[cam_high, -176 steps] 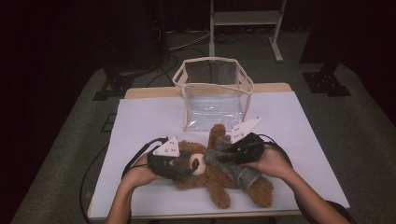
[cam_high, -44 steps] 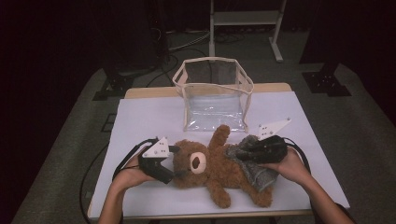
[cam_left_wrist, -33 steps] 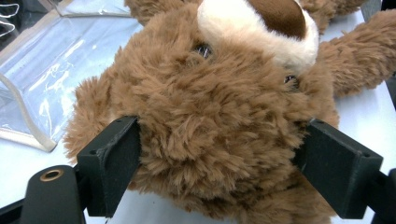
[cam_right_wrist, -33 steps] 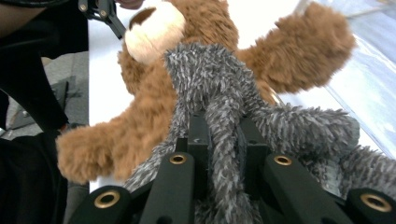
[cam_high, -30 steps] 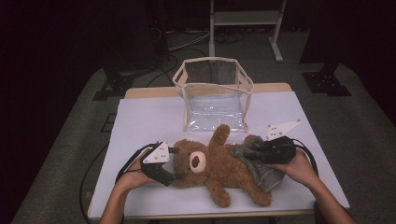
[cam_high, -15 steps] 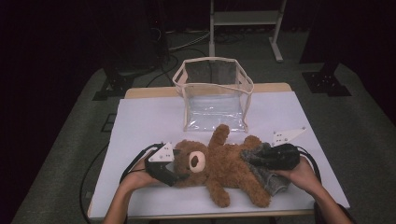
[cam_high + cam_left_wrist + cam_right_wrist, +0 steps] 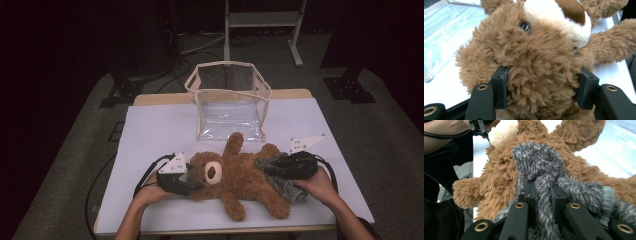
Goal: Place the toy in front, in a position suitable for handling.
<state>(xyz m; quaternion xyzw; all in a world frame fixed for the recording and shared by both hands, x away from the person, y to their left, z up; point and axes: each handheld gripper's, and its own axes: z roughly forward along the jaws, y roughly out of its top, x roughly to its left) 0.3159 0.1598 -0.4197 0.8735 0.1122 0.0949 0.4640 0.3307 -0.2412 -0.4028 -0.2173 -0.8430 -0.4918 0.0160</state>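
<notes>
Since the earlier frames, the right hand-held gripper (image 7: 280, 169) had drawn the grey fuzzy garment (image 7: 285, 181) down from the bear's middle toward its legs, sliding outward toward the counter's right edge, while the left hand-held gripper (image 7: 192, 185) kept its place at the bear's head. The left hand-held gripper's jaws had just been closing, and in the left gripper view they pressed on either side of the brown teddy bear's (image 7: 534, 75) furry head, pinching it. The right hand-held gripper's (image 7: 543, 195) jaws stood pressed together on a strand of the grey garment (image 7: 541, 167), gripping it against the bear's (image 7: 499, 185) body.

No brand, label or readable writing showed on the bear, the garment or the pouch.

The teddy bear (image 7: 240, 177) lay on its back across the near half of the white counter (image 7: 150, 125), head toward the left edge, legs toward the near right corner, one arm raised toward the clear plastic pouch (image 7: 227, 107). That pouch stood upright at the far middle of the counter, just beyond the raised paw. Bare counter lay open at the far left and far right corners and along the left edge; the near edge sat close under the bear's leg.

The bear was shaggy brown with a cream muzzle, dark brown nose and small dark eyes.
</notes>
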